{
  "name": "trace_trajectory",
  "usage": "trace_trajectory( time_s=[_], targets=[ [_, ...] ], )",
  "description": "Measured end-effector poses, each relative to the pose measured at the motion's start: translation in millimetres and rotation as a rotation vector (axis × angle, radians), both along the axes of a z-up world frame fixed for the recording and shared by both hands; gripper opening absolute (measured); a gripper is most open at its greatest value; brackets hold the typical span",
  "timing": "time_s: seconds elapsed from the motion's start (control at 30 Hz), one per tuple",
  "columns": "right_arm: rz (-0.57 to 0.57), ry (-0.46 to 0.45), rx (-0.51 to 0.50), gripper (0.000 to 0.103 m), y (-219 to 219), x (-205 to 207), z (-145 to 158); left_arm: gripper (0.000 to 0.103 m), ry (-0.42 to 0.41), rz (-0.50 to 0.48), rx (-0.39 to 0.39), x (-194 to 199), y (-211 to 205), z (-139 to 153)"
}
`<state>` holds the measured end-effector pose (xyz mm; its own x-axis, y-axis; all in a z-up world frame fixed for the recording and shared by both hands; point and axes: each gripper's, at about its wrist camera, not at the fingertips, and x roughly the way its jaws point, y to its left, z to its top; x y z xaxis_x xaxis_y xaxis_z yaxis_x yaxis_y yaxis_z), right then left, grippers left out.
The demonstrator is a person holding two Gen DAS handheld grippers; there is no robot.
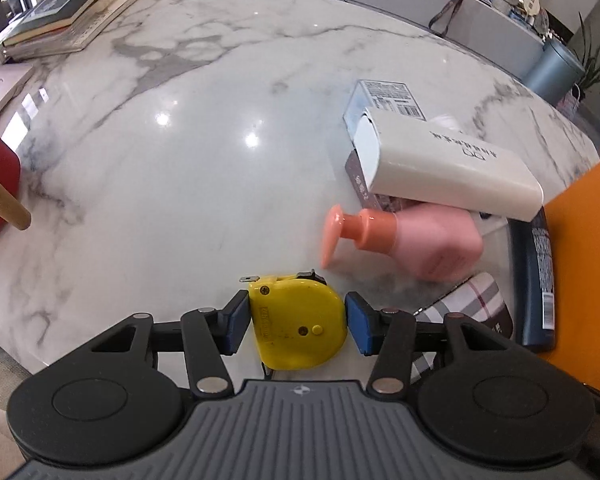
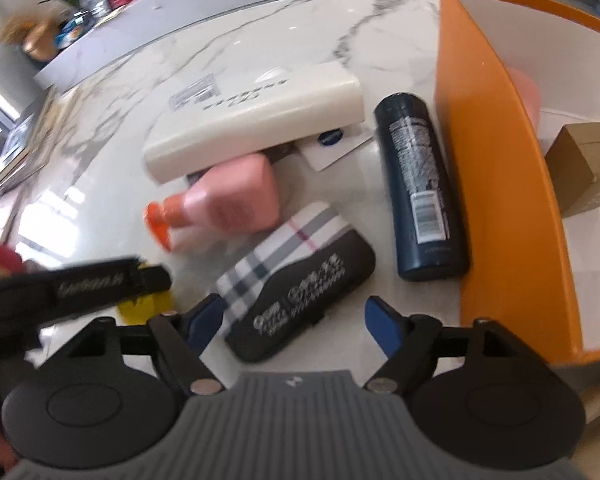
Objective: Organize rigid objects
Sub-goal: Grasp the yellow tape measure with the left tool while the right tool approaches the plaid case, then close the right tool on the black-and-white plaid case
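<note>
Clamping a yellow tape measure (image 1: 297, 326) between its blue pads, the left gripper (image 1: 297, 322) holds it just above the marble surface (image 1: 179, 140), low in the left wrist view. From the tape measure, a pink pump bottle (image 1: 428, 240) lies on its side toward 2 o'clock, its orange nozzle pointing to 9 o'clock. Past it, also toward 2 o'clock, a long cream-white bottle (image 1: 452, 164) rests tilted across a small printed carton (image 1: 384, 98) and a dark flat packet (image 1: 366, 192).

The right gripper (image 2: 295, 330) stands wide, nothing pressed by its pads. A dark pouch with a plaid panel (image 2: 295, 276) lies on the surface with its near end between the spread fingers; whether the left pad touches its edge I cannot tell. A dark blue bottle (image 2: 424, 196) lies flat toward 1 o'clock from the pouch, right alongside the wall of an orange box (image 2: 500, 184). Inside that box sit a brown cardboard cube (image 2: 584, 168) and something pink (image 2: 528, 88), partly hidden. At 9 o'clock in the right wrist view, the other gripper's black arm blurs over the yellow tape measure.
</note>
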<state>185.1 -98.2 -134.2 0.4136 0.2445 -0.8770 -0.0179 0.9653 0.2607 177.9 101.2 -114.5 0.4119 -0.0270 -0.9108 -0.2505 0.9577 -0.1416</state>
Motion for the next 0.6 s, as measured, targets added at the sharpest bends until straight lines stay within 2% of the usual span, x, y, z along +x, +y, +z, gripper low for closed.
trace_trajectory(
  time_s=[0.3, 0.43, 0.6],
  targets=[
    [-0.095, 0.011, -0.021, 0.078, 11.2, 18.1, -7.9, 0.058, -0.016, 0.064, -0.071, 0.2, 18.0, -2.6],
    [-0.087, 0.005, -0.061, 0.081, 18.6, 21.9, -13.7, 0.058, 0.0, 0.089, -0.091, 1.0, 23.9, -7.7],
    [-0.028, -0.016, -0.107, 0.081, 23.6, 22.1, -15.6, 0.058, -0.003, 0.082, -0.074, 0.3, 22.7, -8.4]
  ],
)
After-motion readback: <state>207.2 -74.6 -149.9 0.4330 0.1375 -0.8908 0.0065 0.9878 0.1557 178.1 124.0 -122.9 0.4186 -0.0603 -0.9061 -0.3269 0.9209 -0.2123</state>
